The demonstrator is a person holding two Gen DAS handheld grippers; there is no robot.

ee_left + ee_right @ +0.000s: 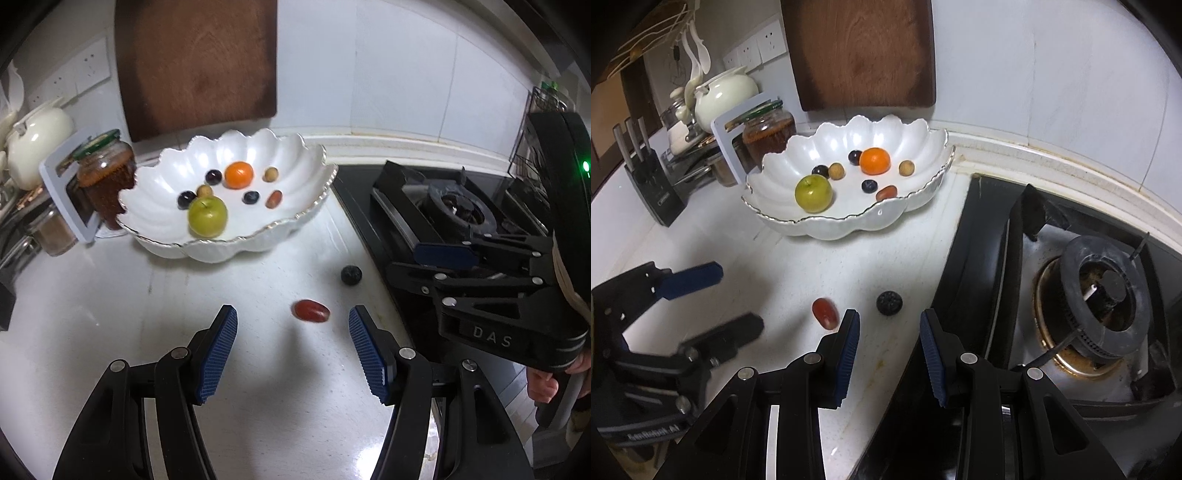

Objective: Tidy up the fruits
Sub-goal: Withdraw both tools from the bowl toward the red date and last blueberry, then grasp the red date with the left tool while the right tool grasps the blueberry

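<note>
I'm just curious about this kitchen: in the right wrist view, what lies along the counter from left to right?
Knife block → left gripper → red grape tomato → dark round fruit → stove burner.

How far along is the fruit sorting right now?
Mostly done: the green apple, orange and six small fruits already lie in the white bowl. Nothing is gripped; the left gripper frames the red grape, the right gripper faces the dark berry. Both fruits remain on the counter.
</note>
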